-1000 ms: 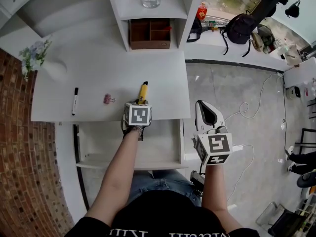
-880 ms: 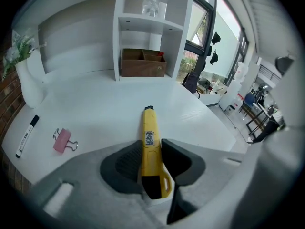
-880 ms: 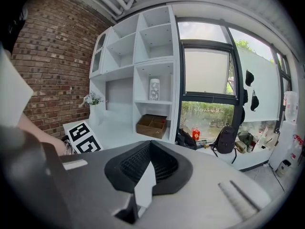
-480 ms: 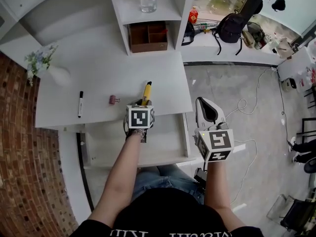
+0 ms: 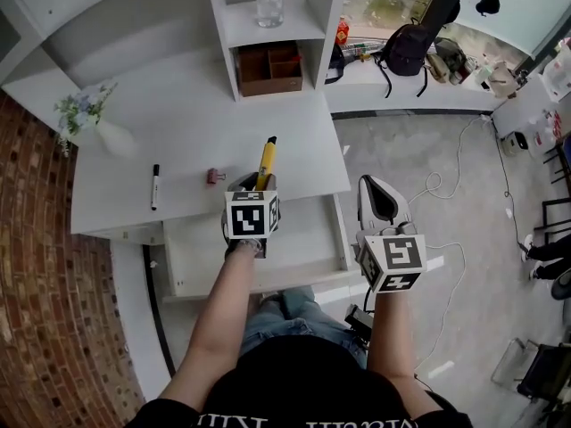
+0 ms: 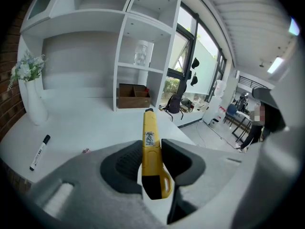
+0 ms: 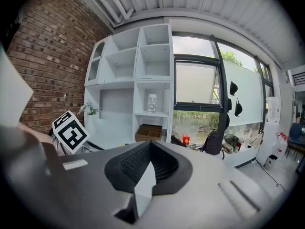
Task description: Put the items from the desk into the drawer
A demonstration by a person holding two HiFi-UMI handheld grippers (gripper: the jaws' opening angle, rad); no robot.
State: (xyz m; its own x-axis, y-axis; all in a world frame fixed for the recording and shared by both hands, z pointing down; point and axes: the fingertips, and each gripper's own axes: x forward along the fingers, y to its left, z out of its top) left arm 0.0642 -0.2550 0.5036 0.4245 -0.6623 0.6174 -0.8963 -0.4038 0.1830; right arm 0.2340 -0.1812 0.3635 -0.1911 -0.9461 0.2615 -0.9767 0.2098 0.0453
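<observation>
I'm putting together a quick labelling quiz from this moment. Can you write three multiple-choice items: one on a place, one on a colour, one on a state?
1. Where does the black marker lie?
A. On the desk, left of the pink binder clip
B. Inside the drawer
C. On a shelf

2. What colour is the utility knife?
A. Red
B. Yellow
C. Green

3. How is the right gripper?
A. Shut on the marker
B. Wide open
C. Shut, with nothing in it

Answers:
1. A: the head view shows the marker flat on the white desktop, left of the clip.
2. B: its body is yellow in both the left gripper view and the head view.
3. C: in the right gripper view the pads meet with nothing between them.
</observation>
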